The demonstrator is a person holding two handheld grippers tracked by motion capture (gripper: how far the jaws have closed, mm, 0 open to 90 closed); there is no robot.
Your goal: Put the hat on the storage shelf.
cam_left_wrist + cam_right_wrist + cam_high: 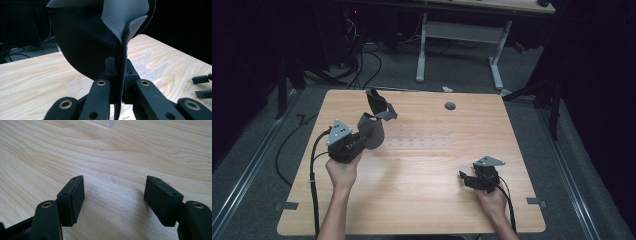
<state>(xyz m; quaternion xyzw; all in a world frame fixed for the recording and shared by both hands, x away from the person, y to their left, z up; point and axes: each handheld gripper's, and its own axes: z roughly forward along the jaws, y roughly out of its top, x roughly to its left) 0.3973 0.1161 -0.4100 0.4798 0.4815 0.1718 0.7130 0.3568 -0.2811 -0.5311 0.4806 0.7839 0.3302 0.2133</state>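
The left gripper clamps the edge of a dark grey cloth, held up above the table's left half. The right gripper rests low over bare wood, jaws spread wide, gripping nothing, well apart from the cloth.

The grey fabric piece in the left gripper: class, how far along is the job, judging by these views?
Done: the left gripper has its jaws shut on the grey fabric piece and holds it lifted off the wooden table. In hand: the fabric hangs folded above the clear slotted rack. Left: the right gripper sits low over bare wood with its jaws open and empty, so any two-handed handling or placing of the fabric is probably not yet begun.
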